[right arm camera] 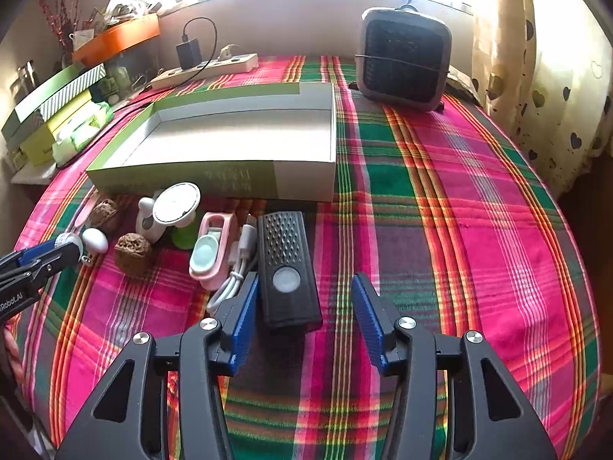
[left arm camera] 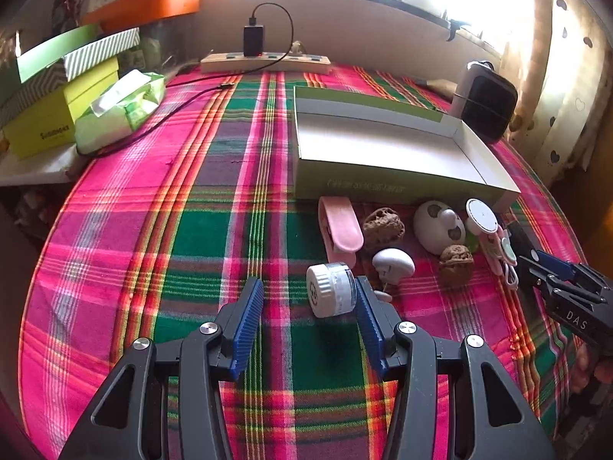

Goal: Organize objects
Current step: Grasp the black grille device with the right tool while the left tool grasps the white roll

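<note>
Clutter for sorting lies in a loose row on a bench covered by a pink, green and orange plaid cloth, just in front of an open, shallow cardboard box (right arm camera: 237,142) whose inside is bare. The row holds a pink clip (left arm camera: 340,230), two wrinkled walnuts (left arm camera: 383,228), a white egg-shaped toy (left arm camera: 438,227), a small grey mushroom-shaped piece (left arm camera: 392,264), a round white disc on a stem (right arm camera: 177,204), a pink and mint case (right arm camera: 210,249), a coiled white cable (right arm camera: 237,268) and a black oblong device (right arm camera: 287,268) with a perforated face and a round pale button.

No item is in the box yet, so the sorting looks barely begun; both claws appear to be lining up first picks. The left claw (left arm camera: 309,306) stands with its blue ribbed jaws apart; a small clear jar with a white ribbed lid (left arm camera: 330,289) lies on its side against the right-hand jaw, with a wide gap to the other. The right claw (right arm camera: 304,306) is also apart, around the near end of the black device, its left jaw close beside it and the other well clear. Next, each claw likely needs to centre on its item, close, lift and carry it over the box's near wall.

Readable writing: "DAS" on one claw body, "Robot.AI" on the other. Faint print on the box front and a yellow box (left arm camera: 57,122) at the bench's far left corner is too blurred to read.
</note>
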Demonstrator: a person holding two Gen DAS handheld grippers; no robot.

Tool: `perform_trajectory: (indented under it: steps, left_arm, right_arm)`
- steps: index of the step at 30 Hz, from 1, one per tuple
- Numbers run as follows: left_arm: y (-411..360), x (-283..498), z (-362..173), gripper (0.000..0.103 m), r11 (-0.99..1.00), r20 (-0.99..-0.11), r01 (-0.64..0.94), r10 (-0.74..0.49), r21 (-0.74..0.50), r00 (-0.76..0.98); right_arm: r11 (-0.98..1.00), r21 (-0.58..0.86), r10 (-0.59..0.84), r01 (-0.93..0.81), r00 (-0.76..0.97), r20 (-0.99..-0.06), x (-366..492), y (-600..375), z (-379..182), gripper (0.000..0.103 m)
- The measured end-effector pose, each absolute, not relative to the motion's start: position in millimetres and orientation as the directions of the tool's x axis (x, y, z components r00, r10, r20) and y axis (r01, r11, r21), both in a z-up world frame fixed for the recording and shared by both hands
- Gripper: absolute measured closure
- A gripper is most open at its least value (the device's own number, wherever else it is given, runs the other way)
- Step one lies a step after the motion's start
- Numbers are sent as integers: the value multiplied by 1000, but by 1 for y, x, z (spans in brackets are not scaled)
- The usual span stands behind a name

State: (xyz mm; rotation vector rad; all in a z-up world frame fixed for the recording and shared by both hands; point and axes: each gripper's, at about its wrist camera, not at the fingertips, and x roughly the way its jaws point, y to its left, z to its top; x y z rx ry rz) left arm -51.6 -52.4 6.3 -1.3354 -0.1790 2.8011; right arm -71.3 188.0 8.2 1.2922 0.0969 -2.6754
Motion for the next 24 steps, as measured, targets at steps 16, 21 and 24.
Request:
perform_trajectory:
  steps: [16,21,24]
  left_arm:
    - [-50,-62,6,80,-994,-771,6,81,-110,-632]
    - [-49,-62,10,85,-994,-760,-2,85,-110,-644]
    - [-49,-62,12,86,-994,-754,-6,87,-109,-651]
  right_arm:
    - [-984,9,-117,177,-614,-780,-77,189,10,75]
    - [-985,17,-120,170,-616,-779,-77,191,11,75]
    - [-985,17,-120,170,-623,-773,-76,191,13,75]
